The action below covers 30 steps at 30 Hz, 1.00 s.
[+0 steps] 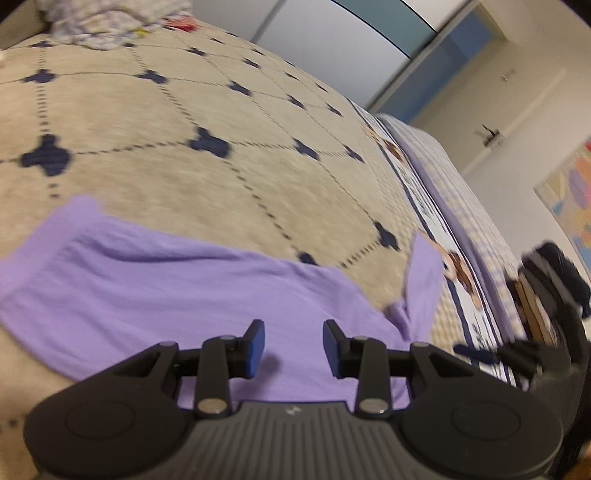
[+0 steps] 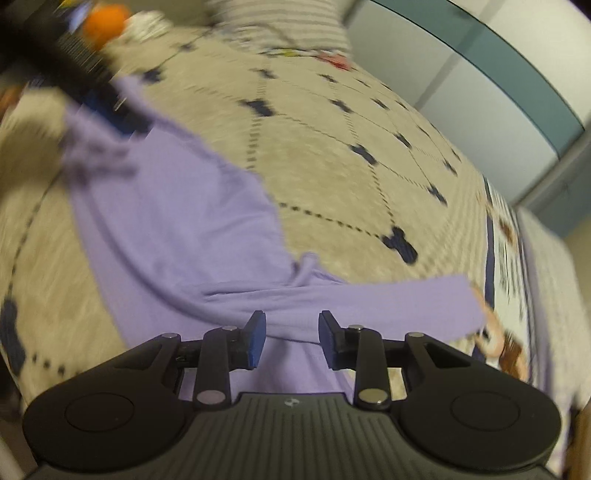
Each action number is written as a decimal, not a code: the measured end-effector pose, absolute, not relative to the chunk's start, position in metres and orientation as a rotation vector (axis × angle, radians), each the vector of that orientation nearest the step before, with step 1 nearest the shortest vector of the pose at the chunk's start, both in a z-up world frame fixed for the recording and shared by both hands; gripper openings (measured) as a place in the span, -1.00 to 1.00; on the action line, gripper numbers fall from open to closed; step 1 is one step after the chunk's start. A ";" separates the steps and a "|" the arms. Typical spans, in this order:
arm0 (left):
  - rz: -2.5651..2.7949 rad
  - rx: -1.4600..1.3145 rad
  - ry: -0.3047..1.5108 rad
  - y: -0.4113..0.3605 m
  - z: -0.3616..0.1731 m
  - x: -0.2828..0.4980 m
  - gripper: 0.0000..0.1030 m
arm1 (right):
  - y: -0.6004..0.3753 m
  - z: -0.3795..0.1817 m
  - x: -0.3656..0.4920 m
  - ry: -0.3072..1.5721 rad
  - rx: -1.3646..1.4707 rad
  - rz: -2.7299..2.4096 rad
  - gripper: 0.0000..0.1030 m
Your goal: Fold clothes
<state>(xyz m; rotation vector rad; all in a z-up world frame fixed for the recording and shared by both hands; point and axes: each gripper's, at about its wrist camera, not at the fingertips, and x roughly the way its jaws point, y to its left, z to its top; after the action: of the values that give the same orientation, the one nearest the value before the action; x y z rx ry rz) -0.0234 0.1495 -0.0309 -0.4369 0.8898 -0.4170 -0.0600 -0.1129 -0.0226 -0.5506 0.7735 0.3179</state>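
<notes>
A lilac long-sleeved garment (image 1: 155, 280) lies spread on the beige bed cover (image 1: 221, 147). My left gripper (image 1: 293, 345) hovers open over its near part, with nothing between the fingers. In the right wrist view the same garment (image 2: 177, 221) stretches from upper left to the near edge, one sleeve (image 2: 388, 299) lying out to the right. My right gripper (image 2: 291, 338) is open above the sleeve's base, empty. The other gripper (image 2: 85, 74) shows blurred at the garment's far left corner. In the left view the other gripper (image 1: 546, 321) shows dark at the right edge.
A heap of patterned clothes (image 1: 114, 22) sits at the far end of the bed. The bed's right edge (image 1: 454, 206) has a checked sheet and cartoon border. A striped pillow (image 2: 288, 26) lies far back. Beyond stand a wall and wardrobe (image 1: 351, 48).
</notes>
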 end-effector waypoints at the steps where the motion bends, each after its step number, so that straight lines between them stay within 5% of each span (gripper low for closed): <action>1: -0.437 -0.426 0.895 0.142 -0.031 -0.023 -0.31 | -0.118 -0.022 -0.054 0.784 -0.510 0.305 -0.34; 22: -0.765 -0.273 0.985 0.013 -0.045 -0.005 -0.41 | -0.258 -0.040 0.045 0.939 0.426 -0.059 -0.34; 30: -0.772 -0.249 1.006 0.000 -0.054 -0.001 -0.48 | -0.268 -0.047 0.067 0.923 0.489 -0.126 -0.34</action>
<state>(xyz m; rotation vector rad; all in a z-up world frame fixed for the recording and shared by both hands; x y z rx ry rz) -0.0012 0.0004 -0.0541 -0.2492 1.0061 -0.7724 0.0671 -0.2683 -0.0467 0.4889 0.9230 -0.1264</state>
